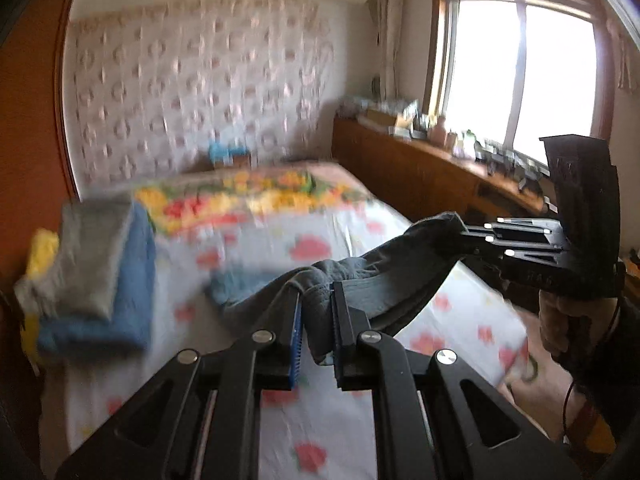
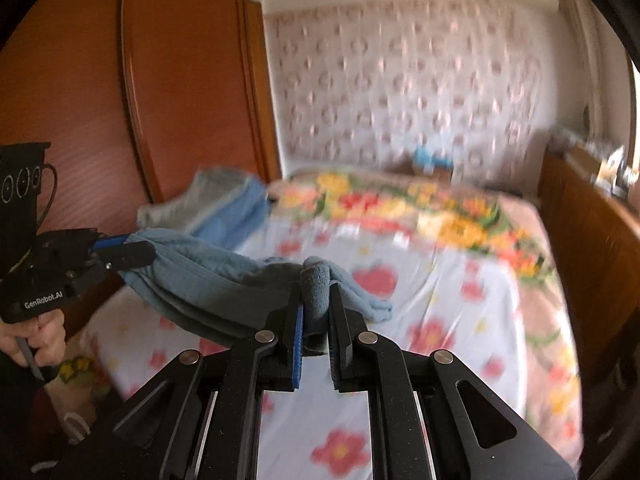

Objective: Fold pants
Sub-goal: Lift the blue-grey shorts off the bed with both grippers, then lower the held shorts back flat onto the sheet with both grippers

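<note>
Both grippers – left (image 1: 316,312) & right (image 2: 316,312) – have jaws clamped on the blue-grey pants (image 1: 384,276), strung btwn them just above the bed (image 1: 280,420). Imo keep the edge taut, lower both evenly.

Left tongs (image 1: 316,304) clamped, right tongs (image 2: 316,300) clamped

Grey-blue pants (image 1: 384,276) hang bunched, stretched in air above the bed.
</note>
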Demonstrator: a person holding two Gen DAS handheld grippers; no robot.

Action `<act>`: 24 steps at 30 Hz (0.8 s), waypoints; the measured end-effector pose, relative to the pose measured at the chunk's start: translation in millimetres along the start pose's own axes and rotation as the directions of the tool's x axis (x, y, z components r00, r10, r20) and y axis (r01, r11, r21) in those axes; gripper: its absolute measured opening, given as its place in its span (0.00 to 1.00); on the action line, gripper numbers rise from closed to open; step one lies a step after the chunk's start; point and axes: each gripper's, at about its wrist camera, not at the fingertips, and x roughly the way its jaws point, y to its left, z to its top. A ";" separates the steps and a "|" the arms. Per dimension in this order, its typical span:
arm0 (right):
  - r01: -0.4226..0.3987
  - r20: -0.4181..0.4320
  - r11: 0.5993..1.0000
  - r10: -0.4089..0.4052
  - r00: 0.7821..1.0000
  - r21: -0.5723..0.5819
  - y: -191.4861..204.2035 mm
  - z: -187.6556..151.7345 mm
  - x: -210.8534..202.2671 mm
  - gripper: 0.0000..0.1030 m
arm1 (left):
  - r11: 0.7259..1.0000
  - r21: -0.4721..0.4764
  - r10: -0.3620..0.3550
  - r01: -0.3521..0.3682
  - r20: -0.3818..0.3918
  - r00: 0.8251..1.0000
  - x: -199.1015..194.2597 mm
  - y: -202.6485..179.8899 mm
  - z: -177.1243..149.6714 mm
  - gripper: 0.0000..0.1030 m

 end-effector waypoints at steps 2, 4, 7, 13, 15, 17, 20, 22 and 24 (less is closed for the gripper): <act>-0.009 -0.040 1.000 0.010 0.999 0.012 4.2 -21.9 5.7 0.07 | 1.000 0.020 0.000 0.001 -0.054 0.999 5.7 -7.5 -23.1 0.09; -0.018 -0.057 1.000 0.019 0.998 0.021 8.7 -36.1 6.5 0.07 | 1.000 0.020 0.001 0.000 -0.069 0.998 4.9 -14.7 -35.1 0.09; -0.025 -0.089 0.999 0.028 0.996 0.034 15.2 -62.6 2.8 0.07 | 1.000 0.006 -0.015 0.016 -0.083 0.996 1.3 -21.2 -48.7 0.09; -0.032 -0.138 0.998 0.039 0.990 0.050 23.5 -92.4 1.7 0.07 | 0.999 -0.022 -0.030 0.027 -0.111 0.993 -0.8 -27.6 -72.8 0.09; -0.027 -0.154 0.999 0.033 0.988 0.040 25.8 -97.9 3.3 0.07 | 0.999 -0.029 -0.031 0.027 -0.122 0.992 -0.4 -24.9 -80.8 0.10; -0.029 -0.163 0.999 0.035 0.986 0.040 27.3 -103.6 4.3 0.07 | 0.999 -0.033 -0.027 0.023 -0.132 0.991 1.2 -23.3 -86.1 0.10; -0.027 -0.174 0.999 0.033 0.984 0.040 29.7 -110.4 5.1 0.07 | 0.998 -0.051 -0.030 0.023 -0.144 0.989 2.0 -19.9 -95.0 0.10; -0.029 -0.170 0.998 0.037 0.985 0.046 29.9 -111.7 3.6 0.07 | 0.998 -0.060 -0.033 0.025 -0.145 0.989 0.2 -19.1 -99.0 0.10; -0.032 -0.168 0.998 0.040 0.985 0.053 30.0 -113.9 3.9 0.07 | 0.998 -0.059 -0.033 0.025 -0.143 0.989 -3.1 -19.9 -102.3 0.10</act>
